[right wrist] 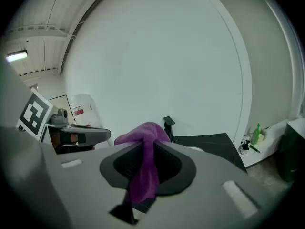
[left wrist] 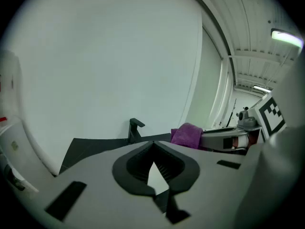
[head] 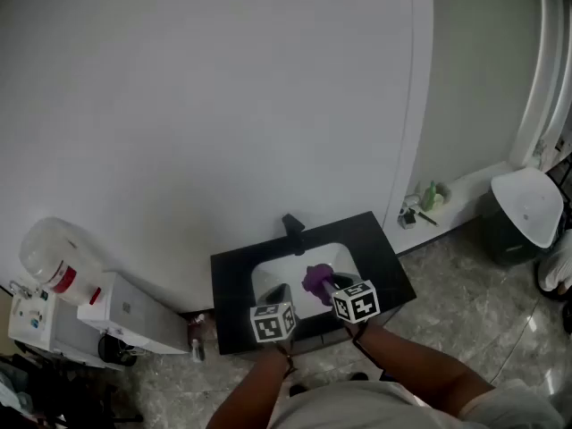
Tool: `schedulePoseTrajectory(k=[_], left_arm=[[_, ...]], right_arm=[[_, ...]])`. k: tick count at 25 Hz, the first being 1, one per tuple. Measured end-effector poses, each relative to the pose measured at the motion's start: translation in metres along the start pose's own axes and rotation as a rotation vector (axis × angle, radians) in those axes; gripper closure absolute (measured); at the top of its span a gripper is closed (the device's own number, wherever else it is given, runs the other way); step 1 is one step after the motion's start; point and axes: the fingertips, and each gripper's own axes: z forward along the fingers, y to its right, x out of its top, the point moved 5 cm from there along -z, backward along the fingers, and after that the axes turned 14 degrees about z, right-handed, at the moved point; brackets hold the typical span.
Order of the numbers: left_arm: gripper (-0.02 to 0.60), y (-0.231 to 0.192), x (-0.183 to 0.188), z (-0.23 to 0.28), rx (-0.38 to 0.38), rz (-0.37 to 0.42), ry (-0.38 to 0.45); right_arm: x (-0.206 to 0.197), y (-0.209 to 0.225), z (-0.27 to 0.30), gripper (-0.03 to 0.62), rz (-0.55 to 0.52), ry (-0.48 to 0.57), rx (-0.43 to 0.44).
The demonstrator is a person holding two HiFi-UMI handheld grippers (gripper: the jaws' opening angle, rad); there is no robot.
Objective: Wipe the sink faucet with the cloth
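Note:
A black faucet (head: 292, 226) stands at the back of a white basin (head: 273, 278) set in a black counter (head: 380, 257). My right gripper (head: 327, 284) is over the basin, shut on a purple cloth (head: 316, 280). In the right gripper view the cloth (right wrist: 145, 168) hangs pinched between the jaws, with the faucet (right wrist: 168, 128) just beyond it and apart from it. My left gripper (head: 279, 295) hovers beside it at the basin's front left; its jaws (left wrist: 153, 146) are shut with nothing in them. The left gripper view shows the faucet (left wrist: 135, 129) ahead and the cloth (left wrist: 187, 135) to the right.
A water dispenser with a jug (head: 52, 269) and a white box (head: 121, 311) stand left of the counter. A small bottle (head: 197, 340) sits on the floor by the counter. To the right are a ledge with bottles (head: 431, 197) and a lidded bin (head: 525, 211).

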Motion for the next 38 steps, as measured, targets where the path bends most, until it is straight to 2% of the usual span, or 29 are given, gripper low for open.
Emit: schedulePoseTrajectory(k=[16, 22, 28, 33, 38], left_arm=[[0.577, 0.002, 0.001, 0.006, -0.001, 0.0, -0.004], [0.577, 0.019, 0.001, 0.02, 0.018, -0.005, -0.015], [0.577, 0.027, 0.0, 0.036, 0.038, -0.021, -0.029], [0.577, 0.007, -0.003, 0.056, 0.045, -0.039, -0.047], [0.577, -0.037, 0.0, 0.089, 0.019, -0.056, -0.048]], right_arm=[[0.0, 0.001, 0.006, 0.526, -0.036, 0.001, 0.024], [-0.001, 0.019, 0.008, 0.526, -0.033, -0.004, 0.058], [0.002, 0.043, 0.029, 0.526, -0.045, -0.053, 0.099], [0.01, 0.049, 0.062, 0.526, -0.044, -0.071, 0.09], [0.017, 0.042, 0.108, 0.526, -0.041, -0.087, 0.057]])
